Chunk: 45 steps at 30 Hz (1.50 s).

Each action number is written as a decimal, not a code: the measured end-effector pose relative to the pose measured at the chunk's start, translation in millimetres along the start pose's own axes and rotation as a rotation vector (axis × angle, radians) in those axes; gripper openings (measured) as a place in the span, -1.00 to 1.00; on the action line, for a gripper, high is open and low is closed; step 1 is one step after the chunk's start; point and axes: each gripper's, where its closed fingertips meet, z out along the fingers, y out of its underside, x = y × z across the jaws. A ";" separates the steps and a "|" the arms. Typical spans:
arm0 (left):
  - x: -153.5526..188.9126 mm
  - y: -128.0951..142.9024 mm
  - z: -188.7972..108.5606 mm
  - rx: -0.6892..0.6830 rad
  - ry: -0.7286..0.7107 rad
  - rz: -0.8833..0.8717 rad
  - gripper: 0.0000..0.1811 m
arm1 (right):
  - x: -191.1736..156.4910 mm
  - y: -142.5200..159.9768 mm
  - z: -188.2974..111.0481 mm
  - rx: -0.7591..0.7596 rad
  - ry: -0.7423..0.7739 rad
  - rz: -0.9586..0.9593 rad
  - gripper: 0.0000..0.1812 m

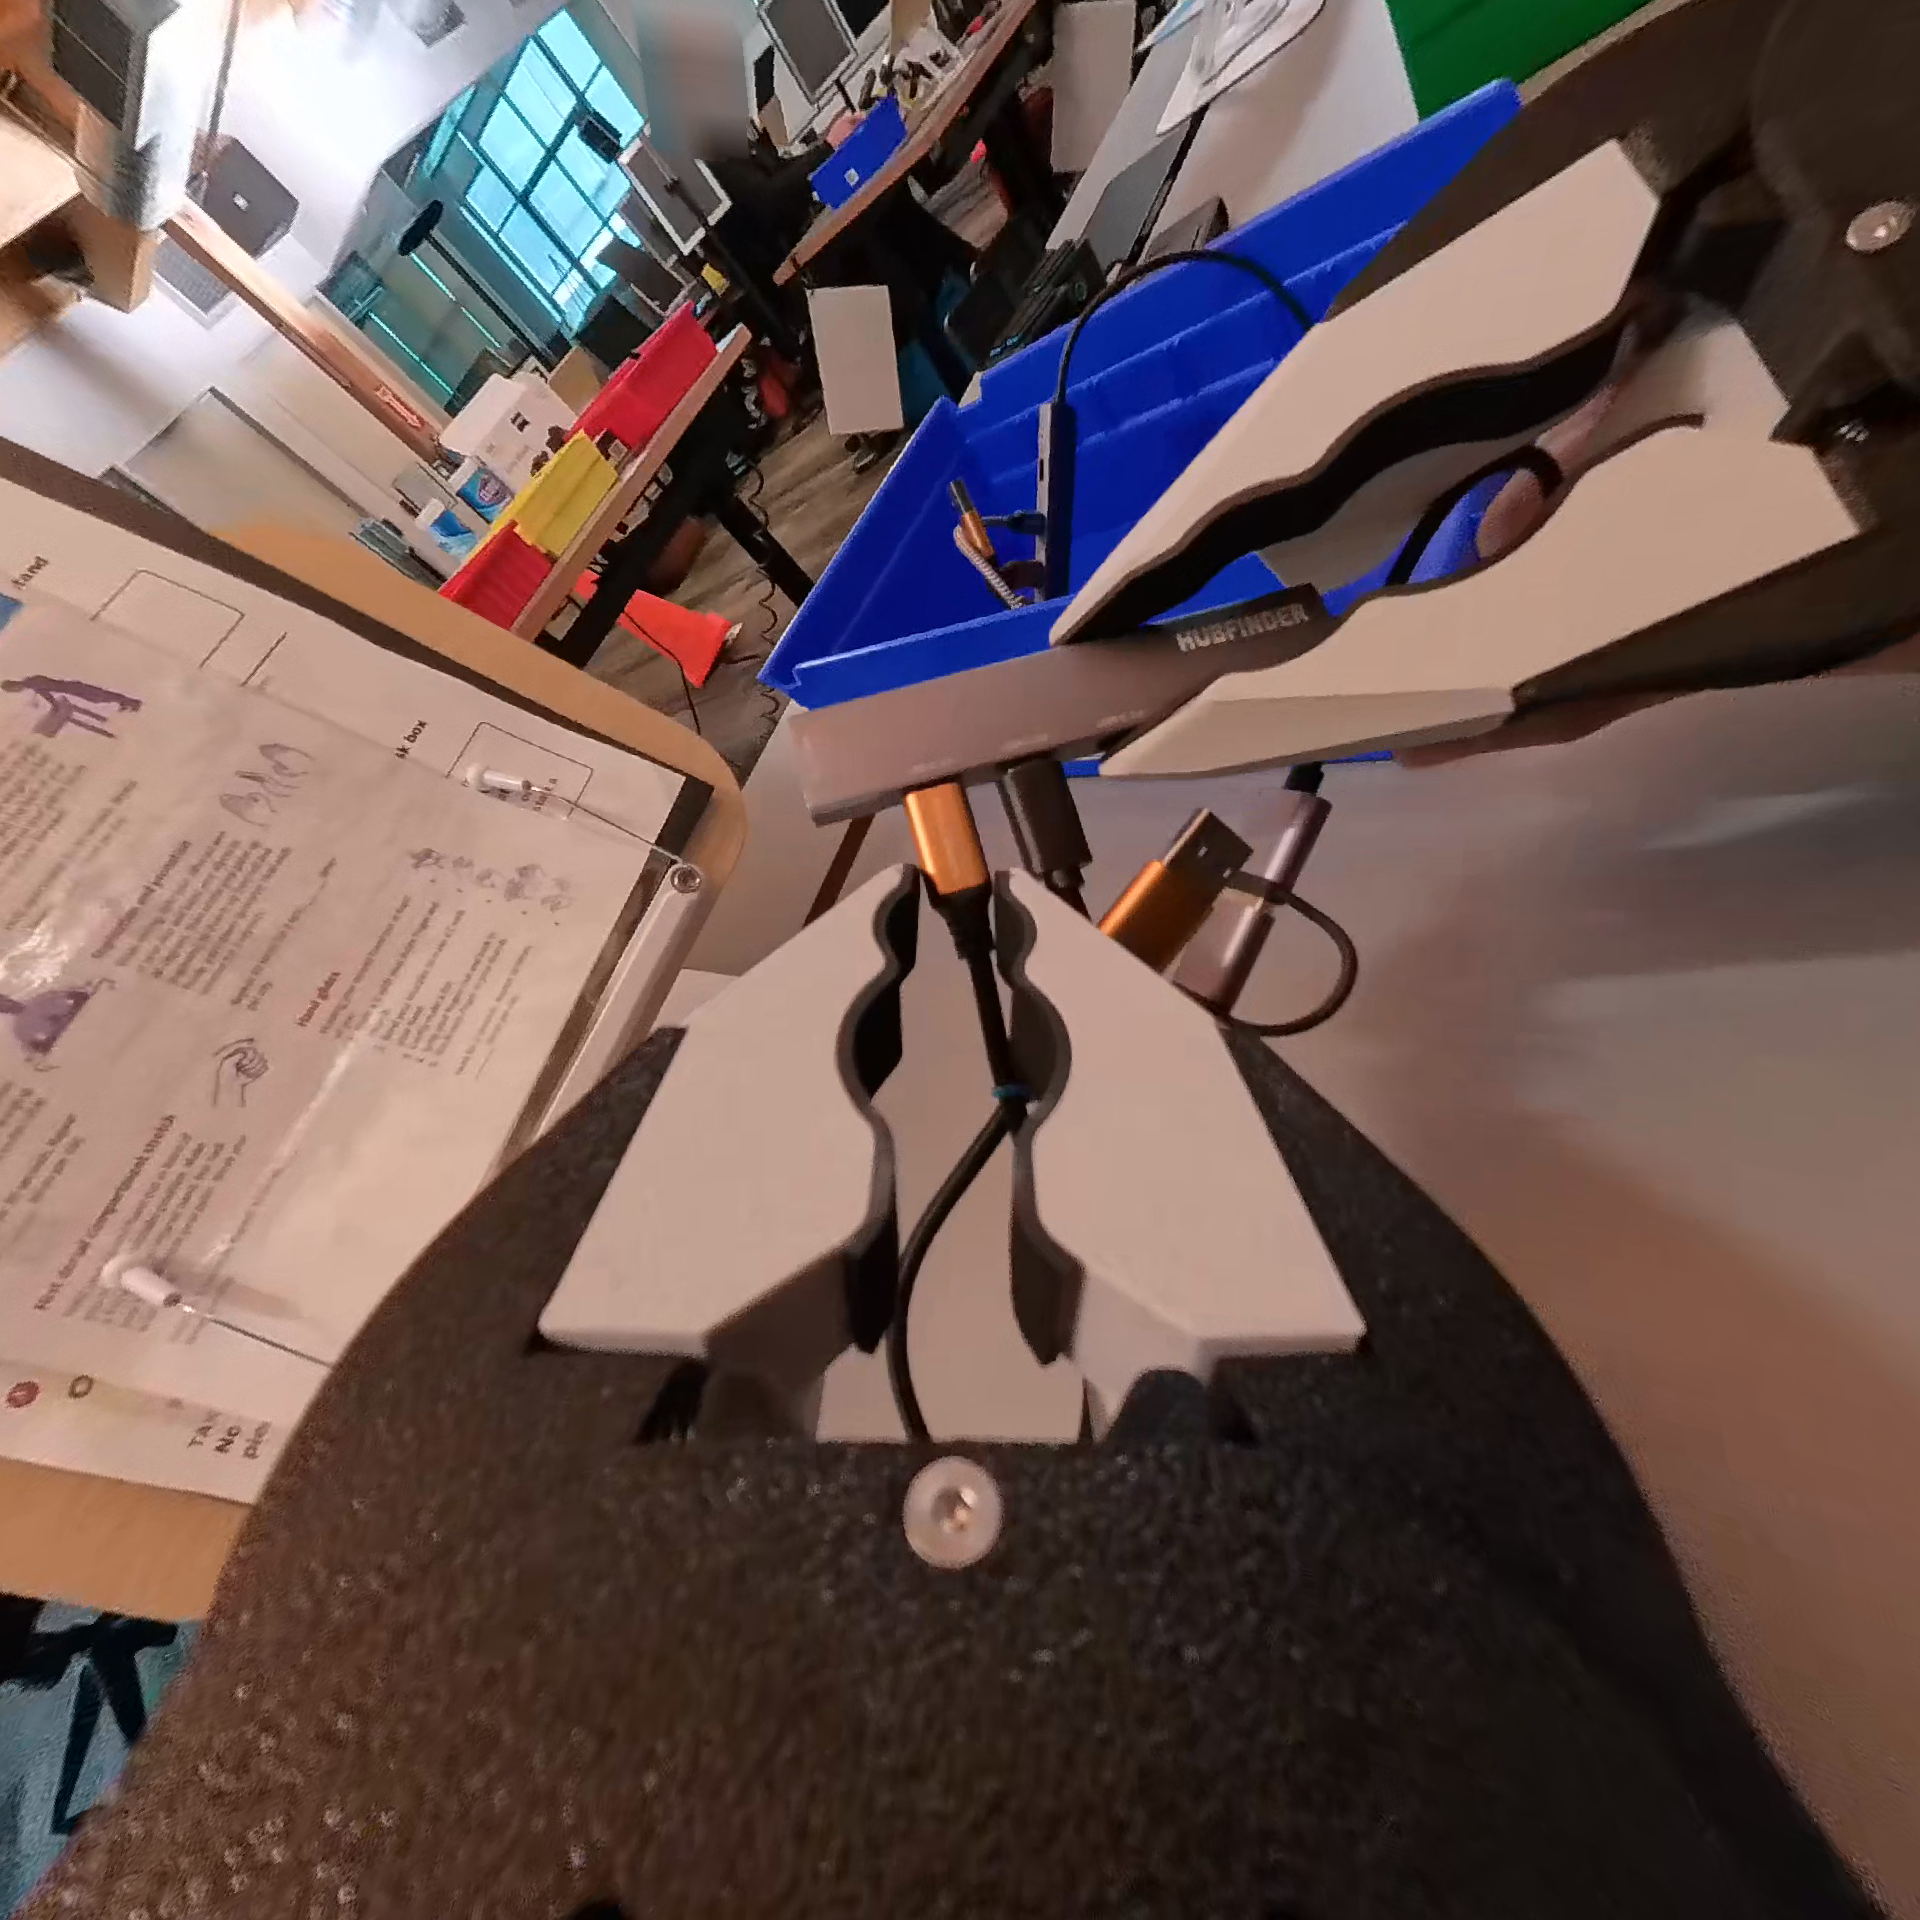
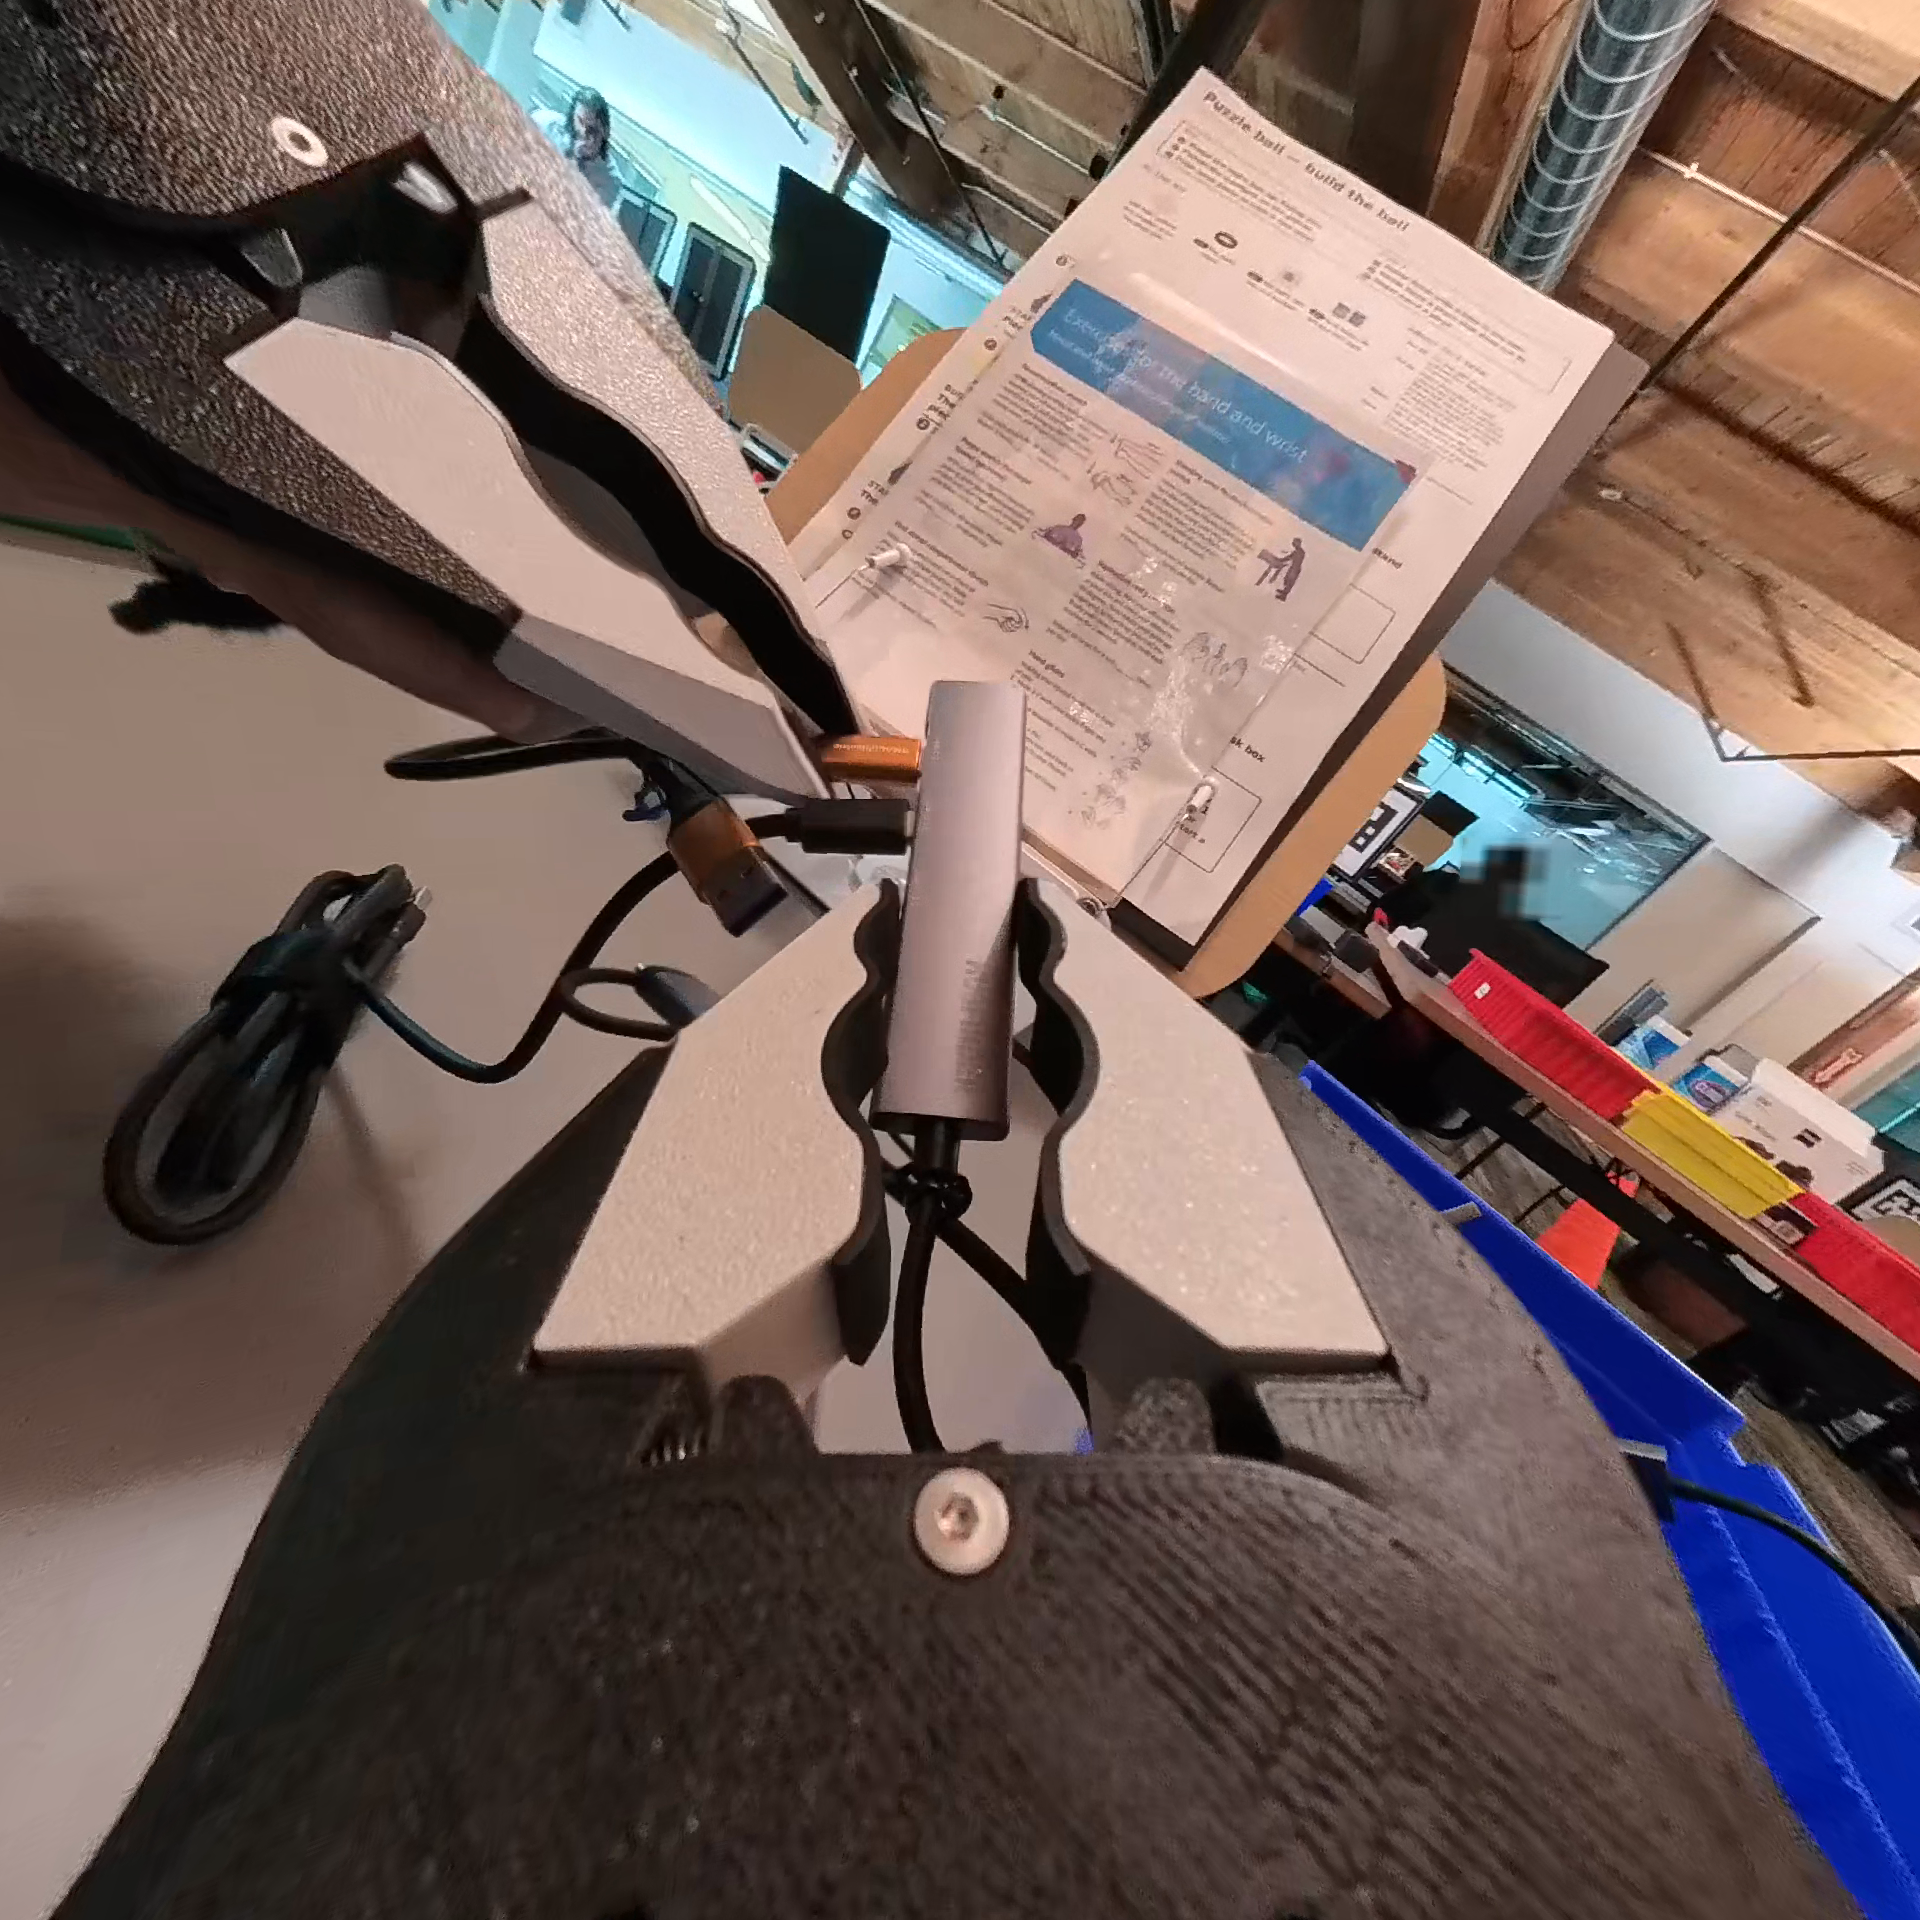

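My right gripper (image 2: 956, 904) is shut on a slim grey USB hub (image 2: 951, 935) and holds it above the white table (image 2: 156, 727). The hub's black lead runs back between my fingers. My left gripper (image 1: 956, 883) is shut on an orange USB plug (image 1: 940, 836) with a black cable. The plug's tip meets the side of the hub (image 1: 935, 738); how deep it sits is hidden. A black plug (image 1: 1044, 821) sits in the port beside it. A second, loose orange plug (image 1: 1174, 883) hangs nearby. In the right wrist view the left gripper (image 2: 831, 748) comes in from the upper left.
A blue bin (image 1: 1039, 468) holding several cables stands behind the hub, and its wall (image 2: 1662, 1455) runs along my right side. A stand with printed sheets (image 1: 312, 935) is at the left. A coiled black cable bundle (image 2: 239, 1049) lies on the table. The left gripper's tips are roughly 4 centimeters from the right gripper's.
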 end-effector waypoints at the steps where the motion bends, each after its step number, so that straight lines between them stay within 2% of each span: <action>1: -0.9 -0.3 -0.1 -0.004 -0.007 0.003 -0.87 | 1.0 0.2 0.0 -0.001 0.006 0.002 -0.76; 16: -3.2 8.0 1.7 -0.072 -0.027 0.026 -0.91 | 0.2 4.8 3.0 -0.037 0.010 0.030 -0.76; 21: 1.2 4.7 3.6 -0.062 -0.014 -0.027 -0.90 | 1.0 12.8 3.9 -0.052 -0.007 0.120 -0.77; 27: -1.2 6.3 4.3 -0.054 -0.037 -0.058 -0.91 | 0.1 7.6 3.3 -0.009 -0.038 0.243 -0.76; 30: -2.7 7.7 5.9 -0.073 -0.063 -0.058 -0.91 | 0.2 9.3 4.3 -0.005 -0.025 0.248 -0.76; 35: 3.0 3.5 4.9 -0.055 0.042 -0.268 -0.92 | 2.1 5.9 2.5 0.064 0.013 0.191 -0.77; 40: 6.4 5.5 2.5 -0.063 0.129 -0.429 -0.92 | 0.1 6.1 3.4 0.046 -0.011 0.185 -0.77; 45: 4.4 9.8 7.0 -0.088 0.047 -0.253 -0.92 | 2.5 10.9 5.1 -0.016 0.014 0.180 -0.77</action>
